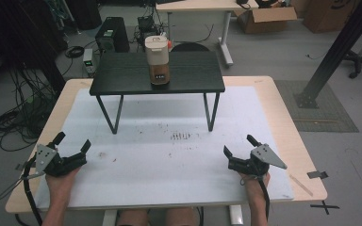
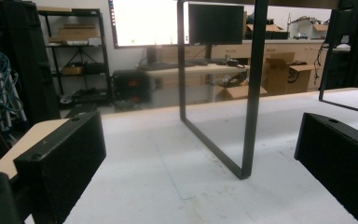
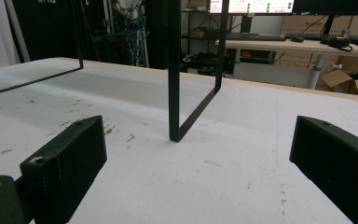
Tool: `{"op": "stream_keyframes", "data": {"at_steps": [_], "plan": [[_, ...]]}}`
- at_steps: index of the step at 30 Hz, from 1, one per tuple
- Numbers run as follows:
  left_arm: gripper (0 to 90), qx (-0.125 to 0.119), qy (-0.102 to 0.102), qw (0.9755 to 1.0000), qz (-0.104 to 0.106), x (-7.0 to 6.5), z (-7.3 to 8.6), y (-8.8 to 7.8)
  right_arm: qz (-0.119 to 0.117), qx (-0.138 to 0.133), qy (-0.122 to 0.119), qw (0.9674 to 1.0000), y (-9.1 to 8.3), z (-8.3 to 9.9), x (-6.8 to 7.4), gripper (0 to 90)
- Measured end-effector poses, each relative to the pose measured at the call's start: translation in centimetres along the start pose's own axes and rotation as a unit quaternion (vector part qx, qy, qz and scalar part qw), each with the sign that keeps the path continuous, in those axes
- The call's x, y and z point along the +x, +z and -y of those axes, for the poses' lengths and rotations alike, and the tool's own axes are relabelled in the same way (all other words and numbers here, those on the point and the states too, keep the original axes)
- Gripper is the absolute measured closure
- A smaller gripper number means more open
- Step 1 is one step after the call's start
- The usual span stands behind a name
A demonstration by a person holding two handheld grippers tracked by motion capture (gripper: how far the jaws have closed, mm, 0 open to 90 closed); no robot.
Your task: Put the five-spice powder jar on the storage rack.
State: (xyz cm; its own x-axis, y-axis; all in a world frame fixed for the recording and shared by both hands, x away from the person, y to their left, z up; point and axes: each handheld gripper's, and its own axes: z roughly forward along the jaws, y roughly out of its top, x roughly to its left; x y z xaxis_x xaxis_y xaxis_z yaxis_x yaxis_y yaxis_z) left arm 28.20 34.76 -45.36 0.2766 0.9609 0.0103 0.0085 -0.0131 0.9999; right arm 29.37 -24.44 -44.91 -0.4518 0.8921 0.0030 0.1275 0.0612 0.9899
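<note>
- We see the left claw (image 1: 71,141) with jaws apart, nothing between them, low over the white-topped counter (image 1: 169,165).
- Right claw (image 1: 238,145) is likewise spread wide and empty, near the counter's right edge.
- Ahead of both we note a black metal-legged riser shelf (image 1: 122,75).
- On it stands a brown jar with a white lid (image 1: 157,59), well apart from both claws.

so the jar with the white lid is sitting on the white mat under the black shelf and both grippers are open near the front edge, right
Not quite. The jar with the white lid stands on top of the black shelf, not on the white mat under it; the high view shows this. The rest holds: the left gripper and the right gripper are both open near the front edge, with nothing between their jaws.
</note>
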Motion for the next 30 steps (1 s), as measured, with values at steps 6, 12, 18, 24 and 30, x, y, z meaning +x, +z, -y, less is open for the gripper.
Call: {"op": "stream_keyframes", "data": {"at_steps": [6,12,18,24,30], "plan": [[2.2,-0.001,0.001,1.0000,0.000,-0.01,0.00,-0.02,-0.001,-0.001,0.000,1.0000,-0.01,0.01,-0.01,3.7],[1.5,0.000,-0.001,1.0000,0.000,0.01,0.00,0.02,-0.002,0.000,0.001,1.0000,-0.01,0.01,-0.05,3.7],[0.3,-0.001,-0.001,1.0000,0.000,0.01,0.00,-0.01,-0.002,0.001,-0.003,1.0000,0.01,0.00,0.00,4.0],[0.2,0.001,-0.002,1.0000,-0.001,0.02,-0.01,0.03,-0.003,0.009,-0.008,0.9999,0.18,-0.06,0.11,4.1],[0.2,0.002,-0.005,1.0000,-0.004,0.04,-0.02,0.06,-0.002,0.009,-0.010,0.9999,0.17,-0.05,0.14,4.1]]}}
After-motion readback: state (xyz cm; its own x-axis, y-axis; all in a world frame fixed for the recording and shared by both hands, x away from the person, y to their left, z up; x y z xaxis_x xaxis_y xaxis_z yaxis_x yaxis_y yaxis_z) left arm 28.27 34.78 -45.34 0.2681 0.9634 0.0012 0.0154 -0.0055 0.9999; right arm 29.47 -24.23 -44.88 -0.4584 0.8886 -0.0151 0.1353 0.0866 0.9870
